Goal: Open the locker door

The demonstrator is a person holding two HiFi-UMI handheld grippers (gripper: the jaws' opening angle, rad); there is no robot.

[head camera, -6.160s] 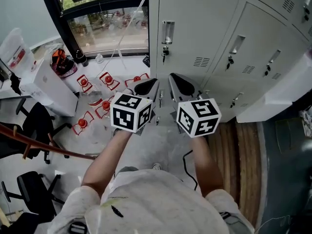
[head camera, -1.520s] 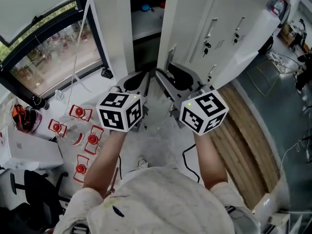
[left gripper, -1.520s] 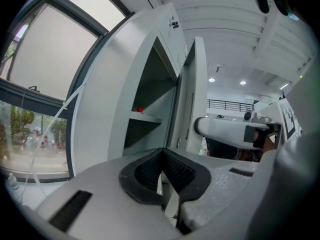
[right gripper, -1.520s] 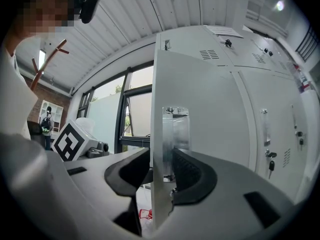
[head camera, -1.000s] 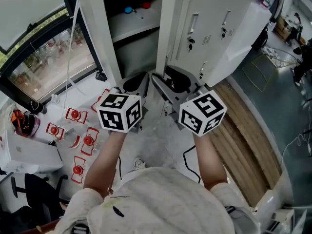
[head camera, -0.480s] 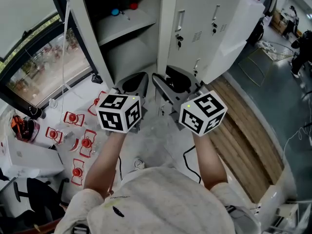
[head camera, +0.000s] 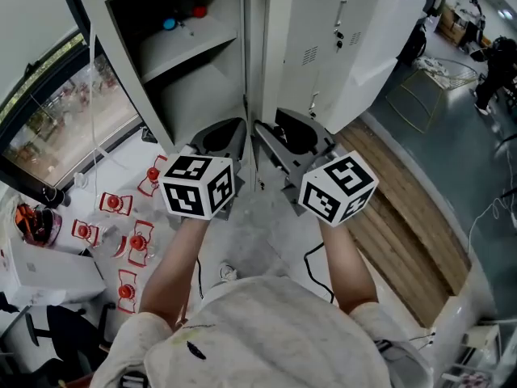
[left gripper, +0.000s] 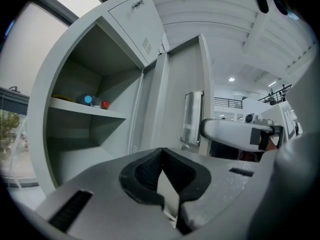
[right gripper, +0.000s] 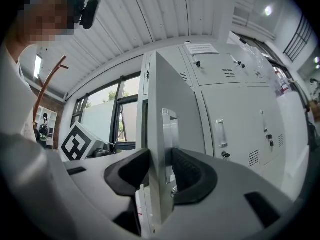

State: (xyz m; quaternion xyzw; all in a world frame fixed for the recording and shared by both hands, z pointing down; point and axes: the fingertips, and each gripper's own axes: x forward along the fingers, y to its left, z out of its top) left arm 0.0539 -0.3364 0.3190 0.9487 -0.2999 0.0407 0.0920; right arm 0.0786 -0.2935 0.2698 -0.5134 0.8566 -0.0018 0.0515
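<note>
The right gripper (right gripper: pixel 161 166) has just been closing its jaws and is clamping the handle edge of the locker door (right gripper: pixel 167 99), which is standing wide open. The left gripper (left gripper: pixel 162 156) is hovering alongside, jaws pressed together, holding nothing.

The locker door (head camera: pixel 271 71) stands edge-on to the person and splits the room ahead. Left of it the compartment is open; right of it the shut neighbouring lockers (head camera: pixel 347 31) block the way. A shelf (head camera: pixel 182 51) crosses the opening, with a blue thing (head camera: pixel 169 23) and a red thing (head camera: pixel 199 11) at its back edge (the front edge is free). The bay below is open. The right claw (head camera: pixel 268 126) straddles the door's edge, its jaws having just been closing onto it. The left claw (head camera: pixel 236 136), jaws together, sits just beside it.
</note>
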